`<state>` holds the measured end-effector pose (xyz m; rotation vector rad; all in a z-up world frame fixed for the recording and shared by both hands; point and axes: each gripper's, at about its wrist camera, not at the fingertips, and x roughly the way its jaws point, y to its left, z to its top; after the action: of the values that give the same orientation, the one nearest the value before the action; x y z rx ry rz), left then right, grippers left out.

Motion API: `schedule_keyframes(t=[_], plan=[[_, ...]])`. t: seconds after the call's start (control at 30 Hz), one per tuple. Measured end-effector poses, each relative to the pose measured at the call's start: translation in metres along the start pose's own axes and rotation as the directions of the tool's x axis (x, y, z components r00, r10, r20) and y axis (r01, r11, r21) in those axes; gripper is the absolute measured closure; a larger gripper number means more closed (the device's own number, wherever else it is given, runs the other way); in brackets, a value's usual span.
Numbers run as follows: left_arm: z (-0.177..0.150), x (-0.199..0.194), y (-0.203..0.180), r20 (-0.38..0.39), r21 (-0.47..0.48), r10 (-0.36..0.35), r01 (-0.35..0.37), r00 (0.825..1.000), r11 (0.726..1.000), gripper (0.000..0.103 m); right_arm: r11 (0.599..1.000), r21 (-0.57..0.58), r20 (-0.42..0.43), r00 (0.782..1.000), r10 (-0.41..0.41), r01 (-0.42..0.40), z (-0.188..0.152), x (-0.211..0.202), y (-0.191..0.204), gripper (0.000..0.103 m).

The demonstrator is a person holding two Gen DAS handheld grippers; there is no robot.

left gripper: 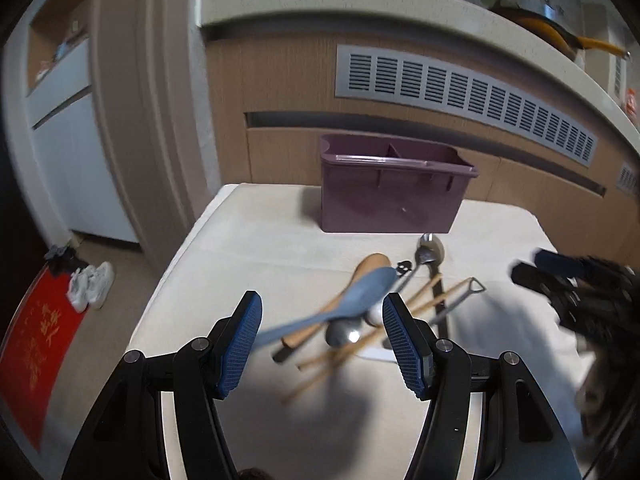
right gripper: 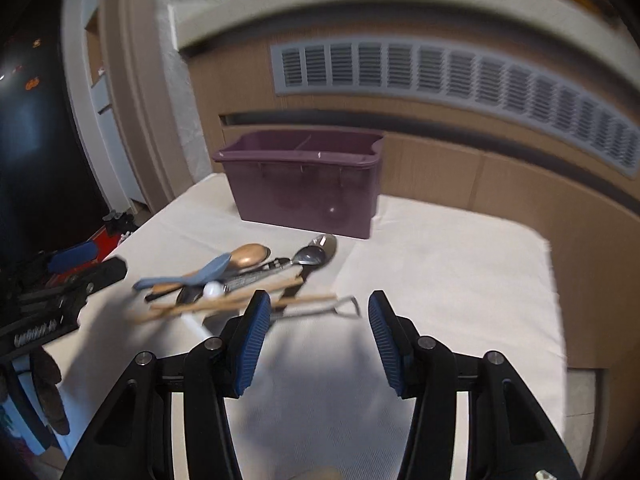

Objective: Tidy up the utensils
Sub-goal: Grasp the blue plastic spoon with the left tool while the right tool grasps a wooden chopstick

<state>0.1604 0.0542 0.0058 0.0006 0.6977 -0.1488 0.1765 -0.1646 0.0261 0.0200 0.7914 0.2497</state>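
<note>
Your utensils (left gripper: 372,312) lie heaped on the cloth (left gripper: 248,248) just in front of the purple bin (left gripper: 390,196), whose compartments look empty, so all the sorting remains. Your left gripper (left gripper: 322,344) and right gripper (right gripper: 314,342) hover near the heap, jaws apart, holding nothing.

purple caddy (left gripper: 390,196), blue spoon (left gripper: 360,296) — white cloth (left gripper: 256,256)
</note>
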Motion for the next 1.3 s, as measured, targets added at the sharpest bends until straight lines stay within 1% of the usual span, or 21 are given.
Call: schedule_keyframes(t=[0.03, 0.07, 0.13, 0.17, 0.23, 0.3, 0.33, 0.43, 0.47, 0.53, 0.57, 0.63, 0.73, 0.8, 0.87, 0.93, 1.0, 1.03, 1.17, 1.2, 1.3], plan=[[0.002, 0.005, 0.005, -0.007, 0.002, -0.023, 0.023, 1.0, 1.0, 0.04, 1.0, 0.012, -0.022, 1.0, 0.009, -0.009, 0.006, 0.012, 0.0, 0.059], [0.005, 0.013, 0.013, -0.023, -0.006, -0.081, 0.081, 0.996, 0.997, 0.04, 0.999, 0.033, -0.057, 0.998, 0.023, -0.021, 0.015, 0.029, 0.0, 0.06], [0.007, 0.025, 0.027, -0.059, -0.048, -0.218, 0.215, 0.974, 0.975, 0.04, 0.998, 0.058, -0.099, 0.995, 0.019, -0.013, 0.023, 0.052, -0.001, 0.064], [0.007, 0.032, 0.034, -0.081, -0.084, -0.254, 0.247, 0.964, 0.965, 0.04, 0.998, 0.062, -0.132, 0.991, 0.01, -0.002, 0.027, 0.065, -0.001, 0.066], [0.009, 0.037, 0.041, -0.082, -0.076, -0.244, 0.238, 0.966, 0.968, 0.04, 0.999, 0.045, -0.167, 0.986, -0.002, 0.01, 0.028, 0.079, 0.002, 0.076], [0.013, 0.041, 0.034, -0.087, 0.024, -0.241, 0.244, 0.967, 0.969, 0.04, 0.999, 0.026, -0.156, 0.987, -0.023, 0.027, 0.026, 0.081, 0.0, 0.076], [0.015, 0.044, 0.031, -0.098, 0.051, -0.264, 0.27, 0.96, 0.962, 0.04, 0.999, 0.019, -0.145, 0.989, -0.034, 0.037, 0.024, 0.08, -0.002, 0.076], [0.02, 0.062, 0.025, -0.181, 0.079, -0.357, 0.375, 0.916, 0.924, 0.04, 0.999, 0.005, -0.126, 0.991, -0.048, 0.049, 0.015, 0.074, -0.009, 0.076], [0.02, 0.069, 0.023, -0.209, 0.08, -0.365, 0.387, 0.907, 0.918, 0.04, 0.999, 0.006, -0.126, 0.991, -0.038, 0.04, 0.011, 0.072, -0.013, 0.076], [0.02, 0.083, 0.02, -0.243, 0.085, -0.34, 0.369, 0.909, 0.926, 0.04, 1.0, 0.008, -0.124, 0.992, -0.025, 0.026, 0.003, 0.064, -0.019, 0.076], [0.019, 0.088, 0.021, -0.254, 0.076, -0.326, 0.355, 0.911, 0.932, 0.04, 1.0, 0.007, -0.12, 0.993, -0.022, 0.023, 0.001, 0.062, -0.021, 0.076], [0.013, 0.093, 0.026, -0.274, 0.036, -0.331, 0.354, 0.903, 0.935, 0.04, 1.0, -0.013, -0.111, 0.994, -0.015, 0.014, -0.005, 0.057, -0.024, 0.076], [0.003, 0.092, 0.027, -0.307, -0.057, -0.39, 0.393, 0.868, 0.918, 0.04, 0.999, -0.037, -0.114, 0.993, -0.034, 0.03, -0.01, 0.055, -0.026, 0.076], [-0.003, 0.085, 0.017, -0.335, -0.08, -0.411, 0.409, 0.848, 0.909, 0.04, 0.999, -0.025, -0.121, 0.992, -0.03, 0.027, -0.011, 0.055, -0.03, 0.076], [-0.003, 0.072, 0.007, -0.329, -0.076, -0.423, 0.423, 0.844, 0.903, 0.04, 1.0, -0.004, -0.117, 0.993, -0.021, 0.021, -0.011, 0.055, -0.034, 0.076], [0.002, 0.061, -0.002, -0.302, -0.042, -0.418, 0.426, 0.857, 0.904, 0.04, 1.0, 0.009, -0.109, 0.994, -0.012, 0.013, -0.012, 0.052, -0.035, 0.076], [0.011, 0.059, -0.008, -0.277, 0.0, -0.375, 0.39, 0.885, 0.921, 0.04, 1.0, 0.013, -0.1, 0.995, -0.003, 0.004, -0.014, 0.049, -0.036, 0.076], [0.015, 0.062, -0.009, -0.277, 0.006, -0.359, 0.375, 0.891, 0.927, 0.04, 1.0, 0.012, -0.097, 0.995, 0.002, -0.001, -0.015, 0.048, -0.035, 0.076], [0.025, 0.083, -0.007, -0.297, -0.052, -0.375, 0.377, 0.878, 0.925, 0.04, 1.0, 0.002, -0.085, 0.996, 0.013, -0.013, -0.021, 0.038, -0.038, 0.076], [0.026, 0.087, -0.007, -0.292, -0.055, -0.358, 0.358, 0.887, 0.932, 0.04, 1.0, 0.0, -0.08, 0.997, 0.01, -0.01, -0.023, 0.036, -0.039, 0.076], [0.028, 0.093, -0.011, -0.258, 0.006, -0.236, 0.246, 0.937, 0.969, 0.04, 1.0, 0.004, -0.067, 0.998, 0.006, -0.006, -0.026, 0.031, -0.042, 0.076]])
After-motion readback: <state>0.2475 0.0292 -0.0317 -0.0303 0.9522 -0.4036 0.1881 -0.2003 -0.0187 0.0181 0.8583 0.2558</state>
